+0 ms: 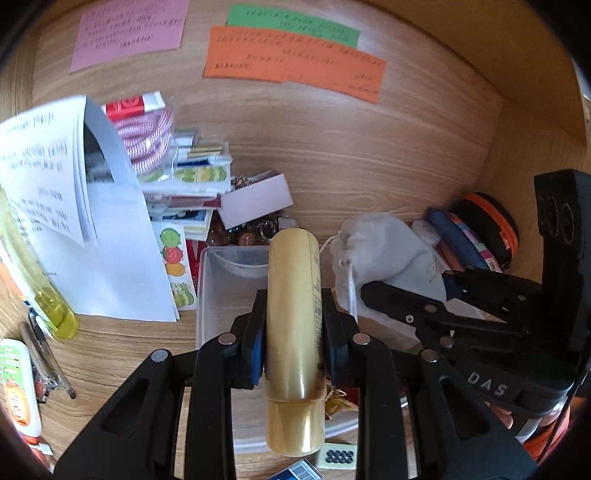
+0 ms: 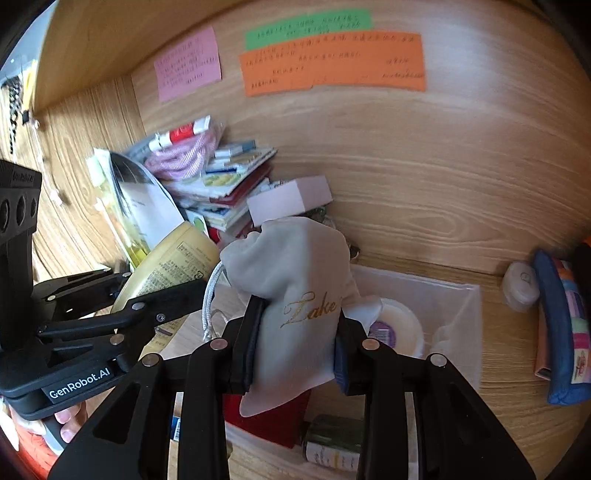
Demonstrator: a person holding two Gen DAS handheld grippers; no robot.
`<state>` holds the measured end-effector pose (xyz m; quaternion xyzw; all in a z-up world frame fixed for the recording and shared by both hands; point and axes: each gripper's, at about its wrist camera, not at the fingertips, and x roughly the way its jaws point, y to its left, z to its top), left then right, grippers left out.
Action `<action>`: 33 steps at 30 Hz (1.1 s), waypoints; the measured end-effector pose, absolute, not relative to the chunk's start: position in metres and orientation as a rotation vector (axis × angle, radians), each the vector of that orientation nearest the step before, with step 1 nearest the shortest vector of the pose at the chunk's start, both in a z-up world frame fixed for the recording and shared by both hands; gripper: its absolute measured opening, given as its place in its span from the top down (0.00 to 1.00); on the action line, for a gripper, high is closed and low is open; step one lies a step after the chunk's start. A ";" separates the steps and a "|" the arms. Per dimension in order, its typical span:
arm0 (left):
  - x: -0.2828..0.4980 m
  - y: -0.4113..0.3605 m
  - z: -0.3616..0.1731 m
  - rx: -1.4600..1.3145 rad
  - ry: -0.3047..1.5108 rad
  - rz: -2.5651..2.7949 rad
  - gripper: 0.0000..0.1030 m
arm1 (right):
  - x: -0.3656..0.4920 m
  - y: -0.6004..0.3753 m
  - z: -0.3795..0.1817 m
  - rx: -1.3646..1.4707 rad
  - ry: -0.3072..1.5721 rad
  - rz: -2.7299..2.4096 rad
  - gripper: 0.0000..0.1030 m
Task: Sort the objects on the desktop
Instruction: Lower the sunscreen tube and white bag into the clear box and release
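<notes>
Gold plastic tube bottle (image 1: 293, 332), long cyl w/ fine print down one side, clamped across its middle by black left gripper (image 1: 293, 332); jaws narrow, pads tight on both sides, bottle pointing fwd and held above clear plastic storage bin (image 1: 214, 295). Same bottle in right wrist view (image 2: 173, 269), tilted, printed side up. Pale grey drawstring pouch w/ gold script lettering (image 2: 295, 295) pinched by black right gripper (image 2: 295, 339); jaws narrow, closed on pouch's lower half, white cord (image 2: 210, 306) dangling off its left side, pouch lifted over same bin (image 2: 461, 306). Same pouch in left wrist view (image 1: 376, 251), just right of bottle. Inside bin: round white lidded tub (image 2: 402, 328) w/ purple label; red flat item (image 2: 273, 417) and small green-labelled bottle (image 2: 334, 439) near front, under pouch. Wood-grain desk (image 1: 122, 354) underneath. Left side: yellow clear bottle (image 1: 55, 310), folded white papers (image 1: 110, 251), fruit sticker sheet (image 1: 177, 269). Behind: messy stack of cards and booklets (image 1: 192, 184), pink-white striped cord coil (image 1: 147, 136) on top, white box (image 1: 256, 201) beside. Right: blue fabric pencil case (image 2: 561, 332), small white round case (image 2: 521, 286) just beside it. Far back wall: pink (image 1: 129, 33), green (image 1: 295, 24), orange (image 1: 295, 62) paper notes w/ handwriting, green overlapped by orange.
</notes>
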<state>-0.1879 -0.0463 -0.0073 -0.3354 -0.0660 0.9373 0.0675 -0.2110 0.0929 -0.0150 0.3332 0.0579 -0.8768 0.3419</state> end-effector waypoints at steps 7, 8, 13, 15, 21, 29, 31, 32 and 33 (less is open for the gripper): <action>-0.197 -0.051 -0.022 -1.079 -0.187 2.842 0.75 | -0.206 0.084 -0.024 0.842 0.220 -2.297 0.69; -0.197 -0.050 -0.023 -1.088 -0.176 2.852 0.75 | -0.206 0.084 -0.026 0.845 0.224 -2.294 0.68; -0.200 -0.049 -0.030 -1.125 -0.138 2.871 0.75 | -0.203 0.084 -0.031 0.842 0.252 -2.294 0.67; -0.201 -0.049 -0.032 -1.139 -0.126 2.885 0.75 | -0.205 0.082 -0.033 0.849 0.246 -2.286 0.65; -0.204 -0.050 -0.039 -1.178 -0.126 2.892 0.75 | -0.202 0.079 -0.037 0.840 0.284 -2.289 0.64; -0.194 -0.051 -0.031 -1.118 -0.117 2.926 0.76 | -0.198 0.073 -0.039 0.820 0.331 -2.317 0.58; -0.194 -0.054 -0.032 -1.125 -0.121 2.931 0.76 | -0.197 0.076 -0.038 0.814 0.318 -2.321 0.54; -0.195 -0.055 -0.032 -1.132 -0.122 2.932 0.76 | -0.197 0.076 -0.038 0.810 0.316 -2.322 0.51; -0.195 -0.056 -0.032 -1.135 -0.123 2.936 0.75 | -0.196 0.076 -0.037 0.802 0.321 -2.334 0.47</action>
